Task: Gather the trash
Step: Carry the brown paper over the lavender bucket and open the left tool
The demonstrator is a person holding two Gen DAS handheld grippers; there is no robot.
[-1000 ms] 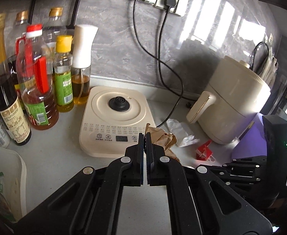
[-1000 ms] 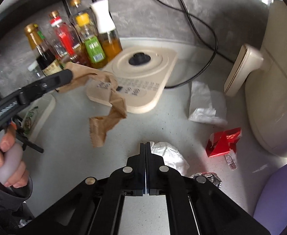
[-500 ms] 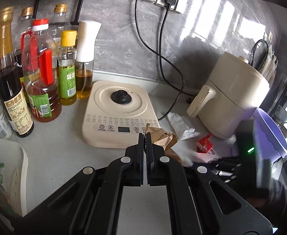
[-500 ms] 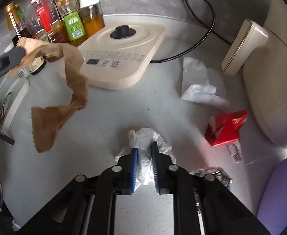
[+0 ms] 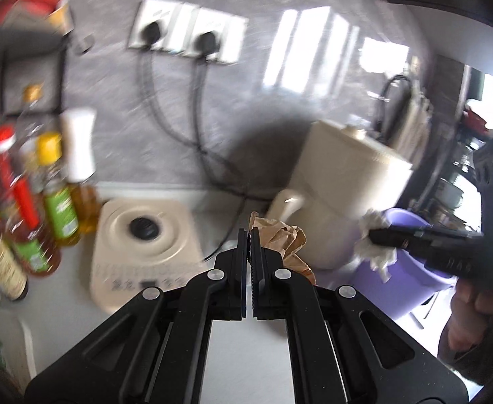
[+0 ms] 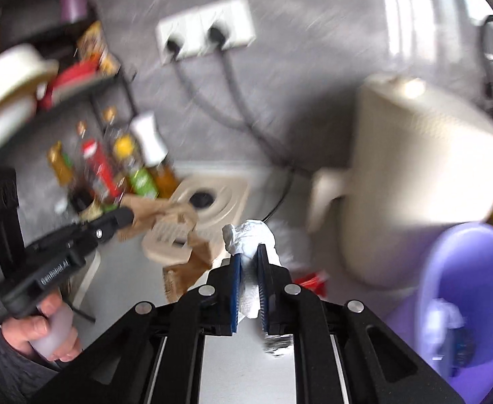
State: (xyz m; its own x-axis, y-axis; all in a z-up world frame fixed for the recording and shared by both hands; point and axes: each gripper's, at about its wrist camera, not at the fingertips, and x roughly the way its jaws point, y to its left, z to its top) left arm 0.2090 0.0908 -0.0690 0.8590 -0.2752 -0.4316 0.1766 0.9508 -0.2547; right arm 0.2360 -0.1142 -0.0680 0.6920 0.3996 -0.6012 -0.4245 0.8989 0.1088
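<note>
Both views were smeared by motion blur, so labels and fine edges could not be read. Taking the cream appliance [image 5: 344,202] as landmark: well to its left stood a cluster of bottles [image 5: 37,202], their labels illegible. Nearer on that side lay the flat cream base [image 5: 145,239], its front panel blurred. The left gripper [image 5: 249,235] was closed tight on a strip of brown paper [image 5: 283,239], which bunched just left of the appliance; in the right wrist view the paper [image 6: 179,235] dangled below the left gripper [image 6: 125,217], its lower end hidden behind the right gripper's frame. The right gripper [image 6: 249,252] was pinched on a white tissue [image 6: 249,232], lifted in front of the appliance's lower left. To the appliance's lower right sat the purple bin [image 6: 448,269], cut off by the picture edge, with indistinct pale scraps inside. A red wrapper [image 6: 310,281] showed only partly below the appliance.
</note>
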